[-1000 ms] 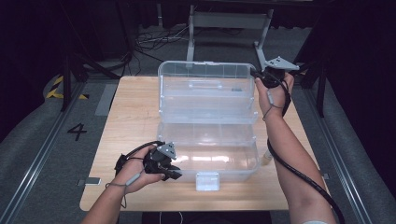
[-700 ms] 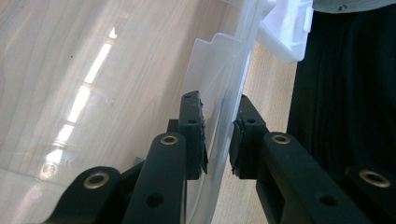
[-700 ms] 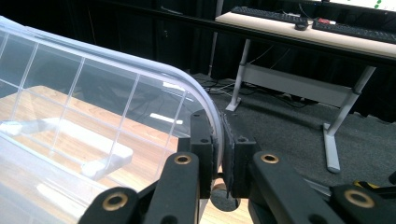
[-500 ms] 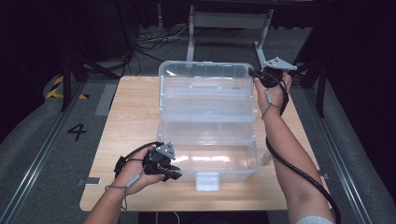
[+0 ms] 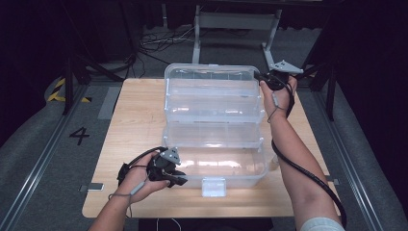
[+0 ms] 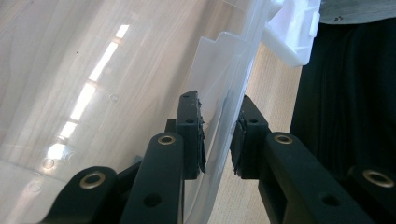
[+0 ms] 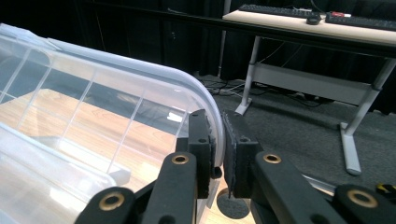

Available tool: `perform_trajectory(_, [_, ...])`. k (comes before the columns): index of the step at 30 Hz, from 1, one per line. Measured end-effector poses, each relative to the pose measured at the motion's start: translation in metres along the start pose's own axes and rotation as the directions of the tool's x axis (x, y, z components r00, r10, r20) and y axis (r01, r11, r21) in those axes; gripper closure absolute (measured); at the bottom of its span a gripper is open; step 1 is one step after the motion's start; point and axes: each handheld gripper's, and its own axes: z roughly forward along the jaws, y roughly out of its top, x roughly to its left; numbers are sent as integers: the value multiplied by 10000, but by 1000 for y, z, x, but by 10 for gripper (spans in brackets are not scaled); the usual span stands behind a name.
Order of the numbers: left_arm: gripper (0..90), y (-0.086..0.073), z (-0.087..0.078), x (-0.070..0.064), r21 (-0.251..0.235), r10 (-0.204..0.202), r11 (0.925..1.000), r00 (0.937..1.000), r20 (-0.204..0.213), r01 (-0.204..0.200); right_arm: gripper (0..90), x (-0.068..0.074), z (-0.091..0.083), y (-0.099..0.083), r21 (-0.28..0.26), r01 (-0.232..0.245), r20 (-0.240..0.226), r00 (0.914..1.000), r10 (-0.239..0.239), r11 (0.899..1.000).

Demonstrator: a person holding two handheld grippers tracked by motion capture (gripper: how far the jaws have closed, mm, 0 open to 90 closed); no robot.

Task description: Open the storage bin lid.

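Left gripper [image 5: 179, 180] at the near-left corner of the clear tiered box [image 5: 214, 125], jaws straddling its wall with a gap, not clamped. Box sits mid-table [image 5: 130, 125], trays fanned open. Right gripper [image 5: 262, 77] clenched on the box's far-right rim.

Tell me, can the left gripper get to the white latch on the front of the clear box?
Probably yes. The left gripper sits at the box's front left corner, its jaws around the wall there. The latch is a little way along the same front, with bare table and nothing between.
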Motion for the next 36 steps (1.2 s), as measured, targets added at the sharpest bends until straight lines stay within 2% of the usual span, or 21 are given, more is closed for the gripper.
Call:
perform_trajectory(6, [760,0,0,0,2,-8,10000,10000,-30,8,825,-3,8,-7,-17,-240,-102,9997,240,9997])
perform_trajectory(15, [760,1,0,0,53,-11,10000,10000,-15,11,823,-5,13,-12,-66,-343,-160,9993,342,9994])
perform_trajectory(21, [762,1,0,0,90,-20,10000,10000,-10,20,826,-4,17,-17,-82,-399,20,9992,399,9992])
perform_trajectory(25, [763,1,0,0,129,4,9999,10000,4,-4,827,-2,20,-18,43,-243,289,9993,242,9997])
perform_trajectory(30, [764,1,0,1,142,23,9999,10000,10,-24,828,-2,23,-21,30,-212,348,9992,211,9998])
perform_trajectory(36, [763,1,0,1,134,15,9999,10000,3,-15,834,-3,30,-28,160,-507,457,9977,499,9986])
